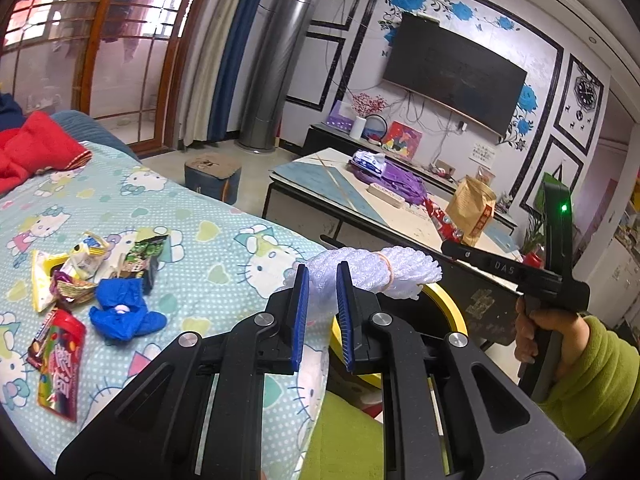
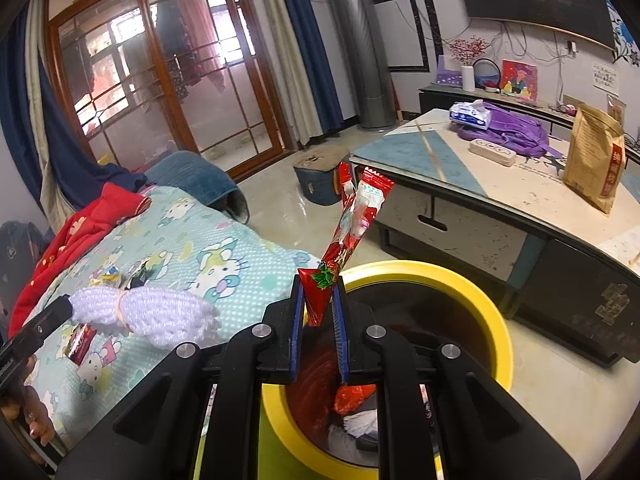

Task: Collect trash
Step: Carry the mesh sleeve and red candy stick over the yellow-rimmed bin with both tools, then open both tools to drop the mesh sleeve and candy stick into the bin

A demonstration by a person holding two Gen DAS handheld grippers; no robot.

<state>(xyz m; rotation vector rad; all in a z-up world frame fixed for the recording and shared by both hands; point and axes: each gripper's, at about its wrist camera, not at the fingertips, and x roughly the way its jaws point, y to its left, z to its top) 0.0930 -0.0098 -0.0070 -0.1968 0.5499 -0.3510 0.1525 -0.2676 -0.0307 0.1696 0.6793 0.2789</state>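
Red snack wrapper (image 2: 352, 232): pinched at its lower corner between the right gripper (image 2: 319, 312) fingers, nearly closed on it; the rest stands up and away past the fingertips. White foam net (image 1: 372, 272): clamped between the left gripper (image 1: 322, 292) fingers, almost fully closed, bulk sticking out beyond and to the right of the tips, rubber band round its middle.

Yellow-rimmed bin (image 2: 472, 280): directly below and just ahead of the right fingers; interior dark, some trash already inside, incl. a red wrapper under the fingers. In left wrist view only a slice of the yellow rim shows, under and right of the fingertips.

Remaining trash pile (image 1: 92, 272): on the bed (image 1: 224, 240), well left of the left fingers – wrappers, blue crumpled piece, candy pouch. Not yet collected.

Counter (image 2: 440, 152) beyond the bin: paper bag, purple bag, tissue pack; unclear if any of it counts as trash.

Step in hand, judged: carry-to-bin, both loads at or near the drop point. Right load looks over the opening; left load seems at the rim edge, not clearly over it.

Next move needs: left fingers brought further over the opening, then both sets opened wide enough to let go. Risk: foam net is light, may cling to the pads or drift onto the bed
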